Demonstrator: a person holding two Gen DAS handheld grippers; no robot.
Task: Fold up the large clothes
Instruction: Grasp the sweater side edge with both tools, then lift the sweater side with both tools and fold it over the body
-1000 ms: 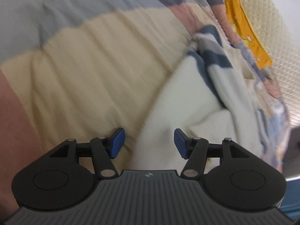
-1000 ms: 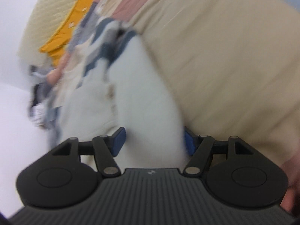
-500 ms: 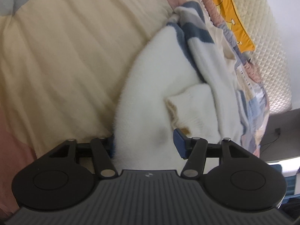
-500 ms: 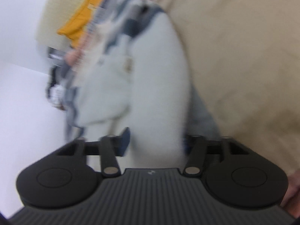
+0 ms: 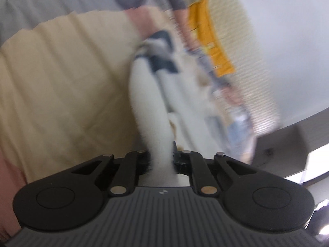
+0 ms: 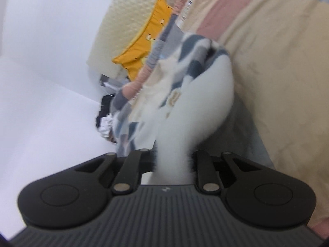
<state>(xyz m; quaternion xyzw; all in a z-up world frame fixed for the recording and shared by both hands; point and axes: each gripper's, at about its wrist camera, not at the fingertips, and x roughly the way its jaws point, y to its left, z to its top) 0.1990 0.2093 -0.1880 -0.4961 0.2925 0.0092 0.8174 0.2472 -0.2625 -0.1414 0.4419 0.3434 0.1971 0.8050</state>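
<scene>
We have the white fuzzy garment (image 5: 150, 103) pinched in both claws. In the left wrist view the left claw (image 5: 161, 161) is pressed together on a narrow bunch of the white fleece, which runs straight out from between the fingers toward the far side. In the right wrist view the right claw (image 6: 171, 160) is likewise clamped on a thicker gather of the same fleece (image 6: 197, 111).

The garment lies on the bed (image 5: 61, 86), over a bedspread of beige, pink and grey blocks. From each claw it stretches away from us, so its long axis runs near to far, roughly in line with the fingers of both claws. The near end is the plain white part that we hold; the far end shows navy and grey stripes (image 6: 195, 47) and points toward the cream quilted headboard (image 6: 123, 26), where a yellow cloth (image 6: 144, 47) rests. Both views are blurred, so we cannot tell which edge or seam of the garment each claw has.

We judge that neither hand is nearer: both grip the near end already, and the rest trails off beyond them. The coming move, as we read it, turns on that far-pointing axis: carrying the held end over toward the striped end would fold it across its length.
</scene>
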